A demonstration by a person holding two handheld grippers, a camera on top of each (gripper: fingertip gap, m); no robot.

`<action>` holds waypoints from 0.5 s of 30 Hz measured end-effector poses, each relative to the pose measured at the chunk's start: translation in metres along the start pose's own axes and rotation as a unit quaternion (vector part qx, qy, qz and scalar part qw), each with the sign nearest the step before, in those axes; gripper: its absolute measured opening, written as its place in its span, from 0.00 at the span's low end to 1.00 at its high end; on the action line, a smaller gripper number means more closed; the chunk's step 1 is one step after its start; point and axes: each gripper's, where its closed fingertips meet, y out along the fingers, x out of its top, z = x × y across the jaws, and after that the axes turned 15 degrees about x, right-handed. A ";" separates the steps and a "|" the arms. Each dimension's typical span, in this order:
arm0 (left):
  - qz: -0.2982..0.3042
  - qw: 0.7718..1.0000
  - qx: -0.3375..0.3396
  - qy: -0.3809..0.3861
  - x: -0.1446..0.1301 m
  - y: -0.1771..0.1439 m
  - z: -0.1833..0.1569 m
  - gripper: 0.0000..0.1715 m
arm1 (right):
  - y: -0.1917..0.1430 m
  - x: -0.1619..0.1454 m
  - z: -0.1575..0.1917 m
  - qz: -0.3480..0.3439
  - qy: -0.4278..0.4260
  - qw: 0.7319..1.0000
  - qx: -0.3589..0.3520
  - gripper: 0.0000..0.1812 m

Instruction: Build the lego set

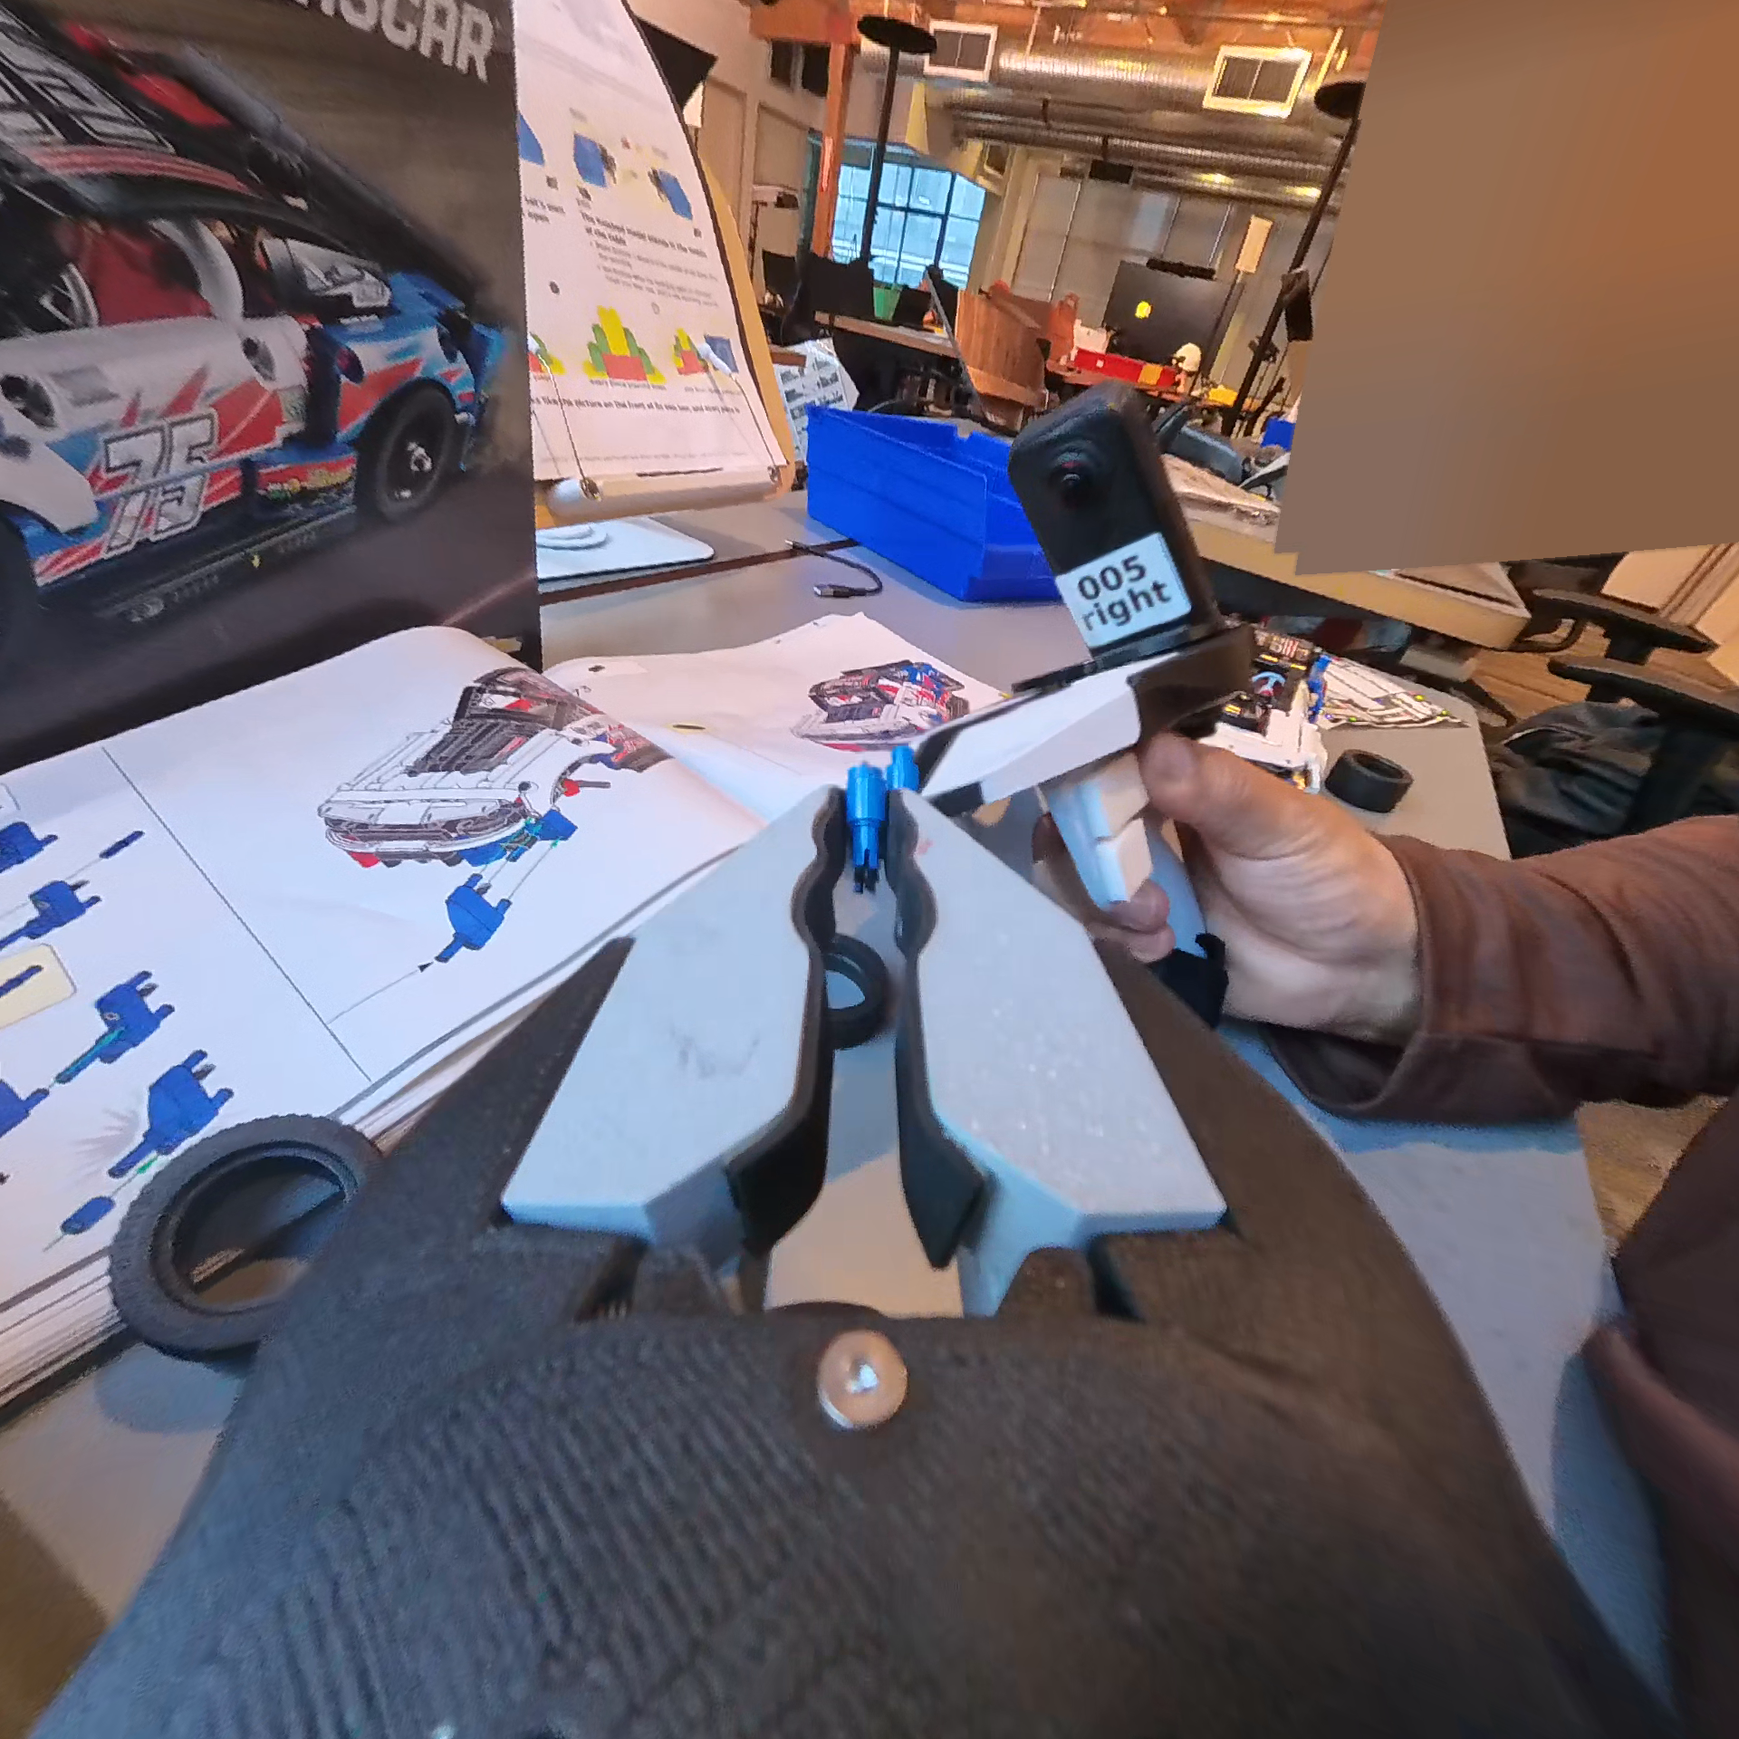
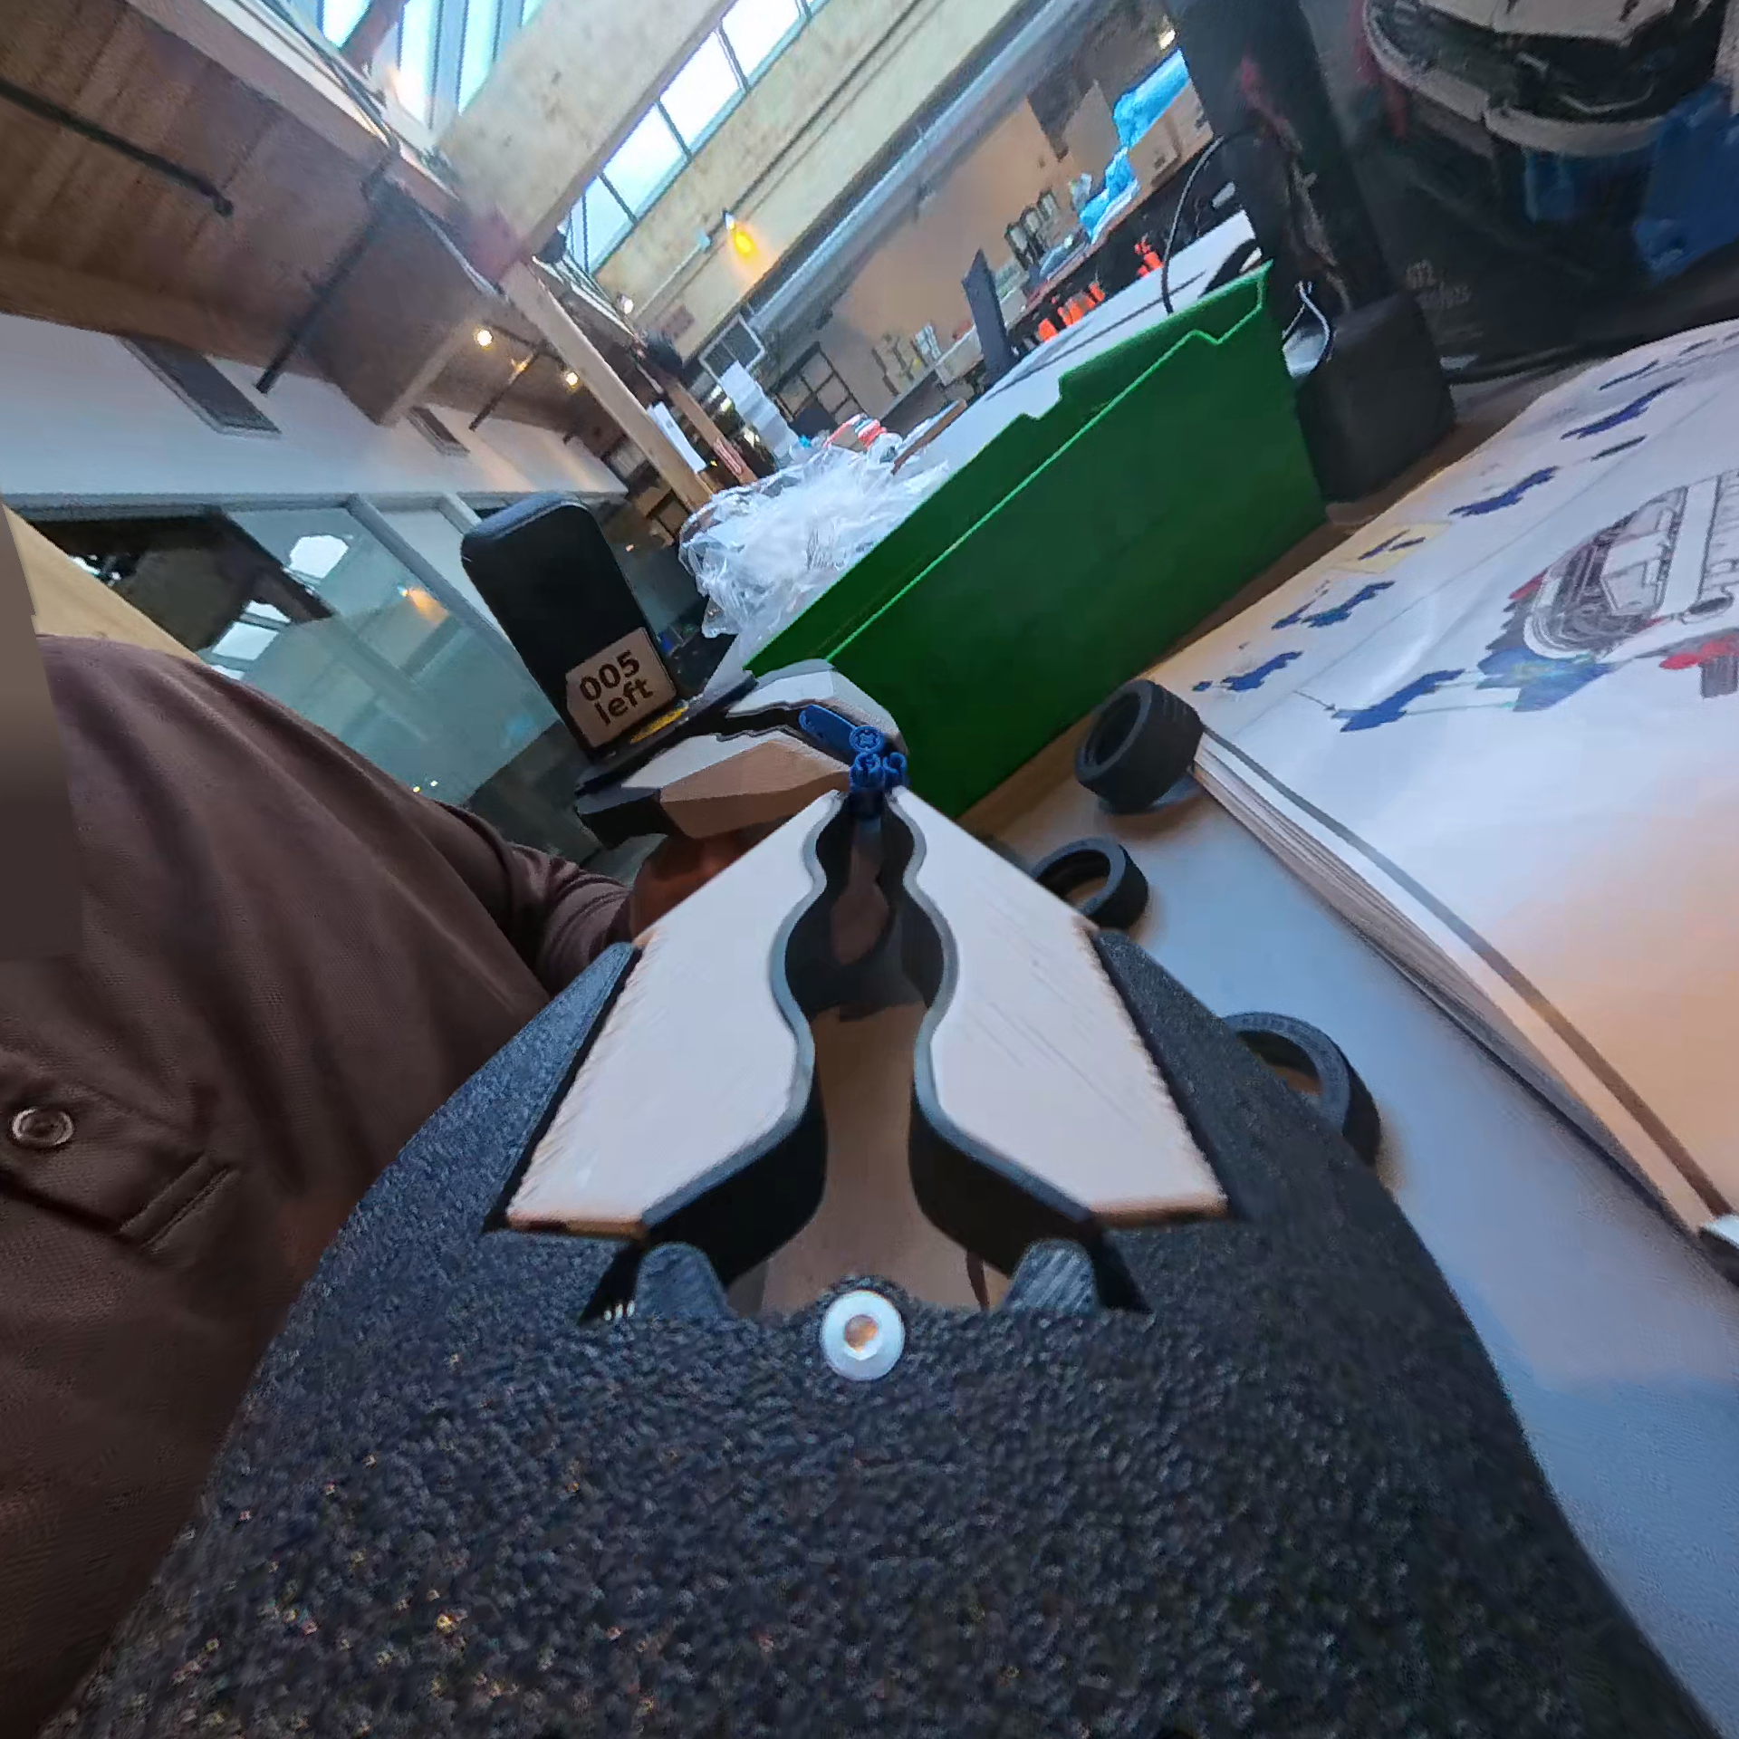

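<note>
My left gripper (image 1: 864, 800) is shut on a small blue Lego piece (image 1: 861, 823) with a dark pin at its lower end, held above the table. My right gripper (image 2: 870, 800) is shut on another small blue piece (image 2: 873, 767). The two grippers meet tip to tip. In the left wrist view the right gripper (image 1: 927, 767) comes in from the right, its blue piece (image 1: 901, 767) beside mine. In the right wrist view the left gripper (image 2: 837, 729) comes in from the left with its blue piece (image 2: 817, 726). I cannot tell whether the pieces are joined.
An open instruction booklet (image 1: 376, 847) lies on the grey table (image 1: 1468, 1223), with the set's box (image 1: 235, 329) behind. Black tyres lie about (image 1: 235, 1233) (image 1: 852, 997) (image 2: 1134, 753) (image 2: 1308, 1073). The part-built car (image 1: 1261, 725) sits far right. A blue bin (image 1: 932, 499) and a green bin (image 2: 1082, 583) stand on the table. Only a small space, under 4 cm, lies between the two pairs of fingers.
</note>
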 end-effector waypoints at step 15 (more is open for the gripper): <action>-0.016 0.999 -0.025 0.037 -0.002 -0.007 -0.013 0.03 | -0.003 -0.009 0.011 0.099 -0.116 0.988 -0.001 0.04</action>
